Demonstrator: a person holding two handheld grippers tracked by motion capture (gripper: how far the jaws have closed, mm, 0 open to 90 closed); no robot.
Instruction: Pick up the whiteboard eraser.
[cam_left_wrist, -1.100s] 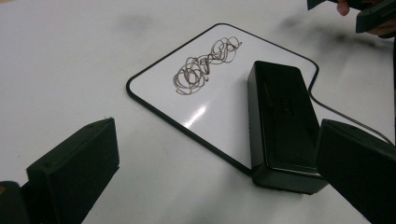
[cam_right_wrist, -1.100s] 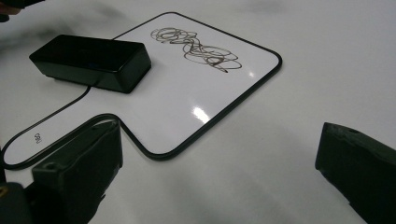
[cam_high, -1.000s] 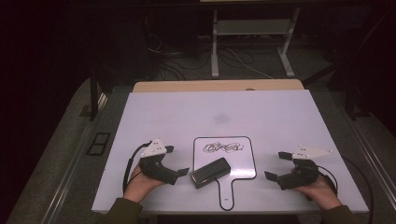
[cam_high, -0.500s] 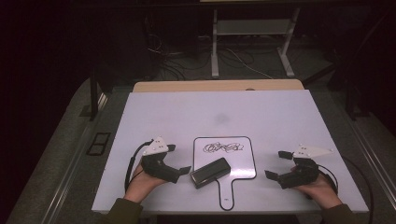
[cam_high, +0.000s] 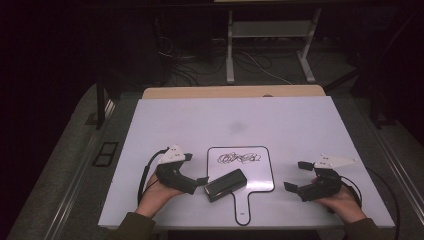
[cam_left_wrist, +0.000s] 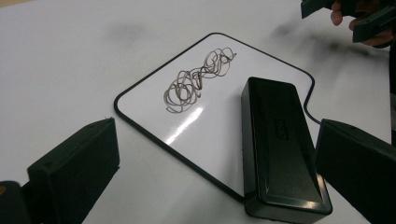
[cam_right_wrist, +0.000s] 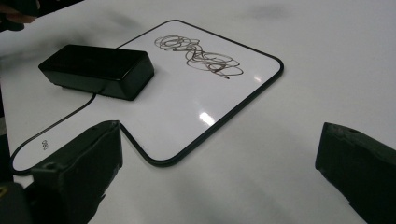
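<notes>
Low in the middle of the high view, a black eraser (cam_high: 226, 184) lies across the lower left corner of a small whiteboard (cam_high: 260, 175), on a white table (cam_high: 280, 120). Your left claw (cam_high: 201, 181) sits just left of the eraser, its jaws spread wide; in the left gripper view the eraser (cam_left_wrist: 278, 149) lies nearer the right jaw, with neither jaw seen to press on it. Your right claw (cam_high: 296, 175) rests apart, toward the lower right of the frame, also spread and holding nothing.

A dark scribble (cam_high: 239, 159) remains whole in the upper part of the whiteboard, above and slightly right of the eraser; in the right gripper view the scribble (cam_right_wrist: 201, 55) shows no smear or gap.

By these pictures the work looks barely begun: the eraser is not yet gripped and the marks are untouched. What seems left for you is to close the left claw on the eraser, carry it up to the scribble and wipe the whiteboard clean.
</notes>
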